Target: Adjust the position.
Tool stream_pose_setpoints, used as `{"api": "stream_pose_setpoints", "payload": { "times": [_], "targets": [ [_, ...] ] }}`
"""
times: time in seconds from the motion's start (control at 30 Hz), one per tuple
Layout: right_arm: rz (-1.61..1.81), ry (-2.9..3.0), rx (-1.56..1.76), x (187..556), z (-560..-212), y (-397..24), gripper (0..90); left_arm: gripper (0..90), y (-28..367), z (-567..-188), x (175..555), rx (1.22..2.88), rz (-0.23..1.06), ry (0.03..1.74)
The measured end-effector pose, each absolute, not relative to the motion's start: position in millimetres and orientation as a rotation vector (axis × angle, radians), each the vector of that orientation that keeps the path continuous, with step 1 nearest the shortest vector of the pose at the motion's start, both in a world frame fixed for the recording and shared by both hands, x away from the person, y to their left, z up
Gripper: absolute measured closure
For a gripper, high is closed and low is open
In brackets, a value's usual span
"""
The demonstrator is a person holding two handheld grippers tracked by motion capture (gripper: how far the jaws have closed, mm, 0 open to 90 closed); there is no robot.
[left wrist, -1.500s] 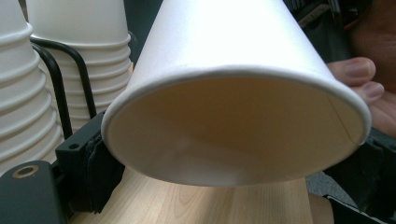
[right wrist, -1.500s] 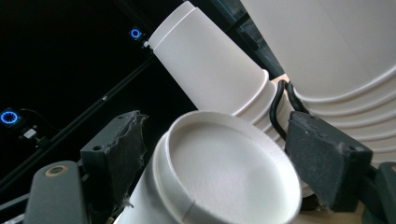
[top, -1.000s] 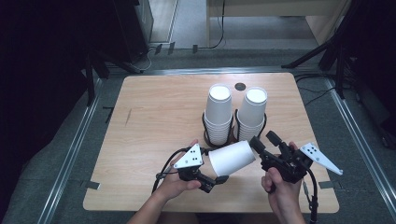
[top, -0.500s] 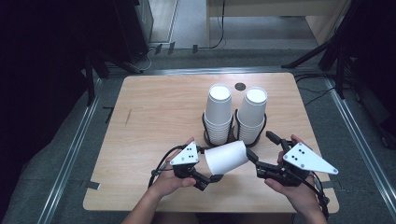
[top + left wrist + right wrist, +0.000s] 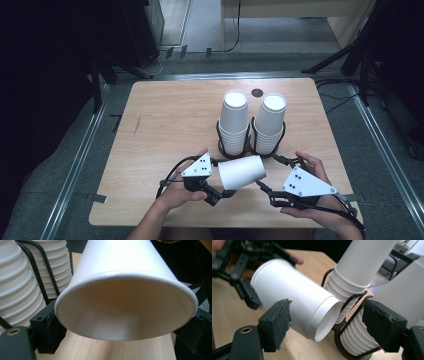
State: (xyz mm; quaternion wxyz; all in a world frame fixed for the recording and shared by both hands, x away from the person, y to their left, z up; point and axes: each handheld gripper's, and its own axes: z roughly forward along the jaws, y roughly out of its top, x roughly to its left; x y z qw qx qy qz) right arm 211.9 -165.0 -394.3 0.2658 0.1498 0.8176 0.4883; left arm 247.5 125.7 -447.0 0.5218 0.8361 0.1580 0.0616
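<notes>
On the table (image 5: 165, 125) two cup stacks stand side by side in wire holders, the left stack (image 5: 234, 122) just beside the right stack (image 5: 269, 124). In front of them a single cup (image 5: 241, 172) lies on its side, between the left gripper (image 5: 221, 192) and the right gripper (image 5: 265, 175).

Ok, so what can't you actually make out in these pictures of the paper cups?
- How many cups are in the left stack and the right stack: the rims are too small to count in the high view.
- Dark round spot on the table behind the stacks: too small to identify in the high view.
- Closed end of the held cup: cut off by the top edge in the left gripper view.
</notes>
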Motion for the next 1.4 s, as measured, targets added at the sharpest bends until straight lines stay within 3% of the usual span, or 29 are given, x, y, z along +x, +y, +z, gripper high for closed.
{"api": "stream_pose_setpoints", "payload": {
  "times": [0.6, 1.4],
  "targets": [
    [1.221, 2.366, 0.234, 210.9, -415.1, -157.2, 15.7, 7.8, 124.3, -447.0, 243.1, 2.079, 0.102, 0.291],
    [1.108, 2.449, 0.119, 211.5, -434.4, -146.0, 14.2, 8.1, 118.2, -449.7, 238.6, 2.098, 0.059, 0.226]
  ]
}}
